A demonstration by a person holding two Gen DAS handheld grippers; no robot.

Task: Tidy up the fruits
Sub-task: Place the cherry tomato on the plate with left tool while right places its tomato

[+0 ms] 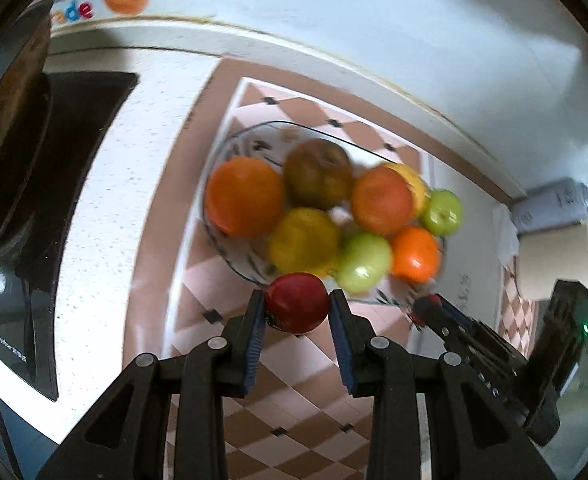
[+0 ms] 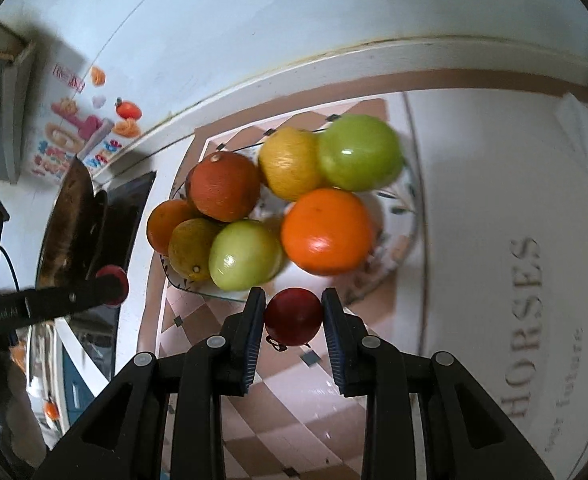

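A glass bowl (image 1: 230, 144) on a checked mat holds several fruits: oranges, green apples, yellow lemons and a brownish fruit. My left gripper (image 1: 297, 305) is shut on a small red fruit (image 1: 297, 302), held above the bowl's near rim. In the right wrist view the bowl (image 2: 412, 200) shows the same pile, and my right gripper (image 2: 293, 312) is shut on another small dark red fruit (image 2: 293, 316) just in front of the bowl. The right gripper's fingers (image 1: 438, 312) appear at the right in the left wrist view; the left gripper's fingers (image 2: 112, 285) appear at the left in the right wrist view.
A dark pan (image 2: 70, 216) sits on a black cooktop (image 1: 74, 168) left of the mat (image 1: 294, 400). A white round tray lettered HORSES (image 2: 526, 320) lies right of the bowl. A wall with fruit stickers (image 2: 94, 132) runs behind. A box (image 1: 550, 256) stands at far right.
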